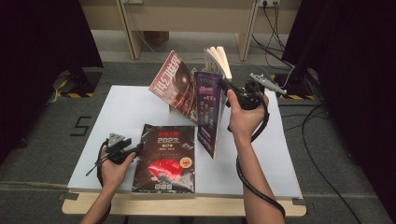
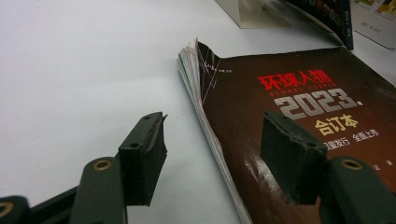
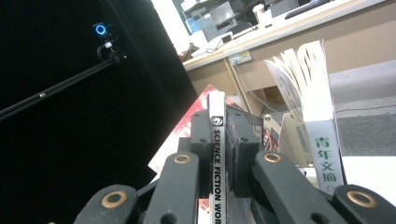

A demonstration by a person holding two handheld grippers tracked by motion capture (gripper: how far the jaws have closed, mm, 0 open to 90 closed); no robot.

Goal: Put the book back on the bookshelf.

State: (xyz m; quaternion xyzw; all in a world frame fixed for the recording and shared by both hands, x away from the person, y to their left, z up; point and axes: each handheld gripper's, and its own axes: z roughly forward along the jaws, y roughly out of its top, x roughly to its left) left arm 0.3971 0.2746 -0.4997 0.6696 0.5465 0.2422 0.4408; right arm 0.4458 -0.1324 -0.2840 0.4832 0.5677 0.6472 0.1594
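- While the right gripper (image 3: pixel 219 154) has its fingers clamped on the science-fiction magazine's (image 1: pixel 175 86) spine, raised over the table (image 1: pixel 121 112), a purple booklet (image 1: pixel 209 112) hangs alongside.
- Left gripper (image 2: pixel 212 154): fingers wide, empty, straddling the dark magazine's (image 1: pixel 164 158) edge.
- Upright open book (image 1: pixel 219 58) just behind.

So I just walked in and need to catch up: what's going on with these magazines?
A person works a gripper in each hand. The right gripper is shut on the spine of a magazine, holding it upright above the white table, beside a leaning red magazine. The left gripper is open, straddling the edge of the dark magazine lying flat.
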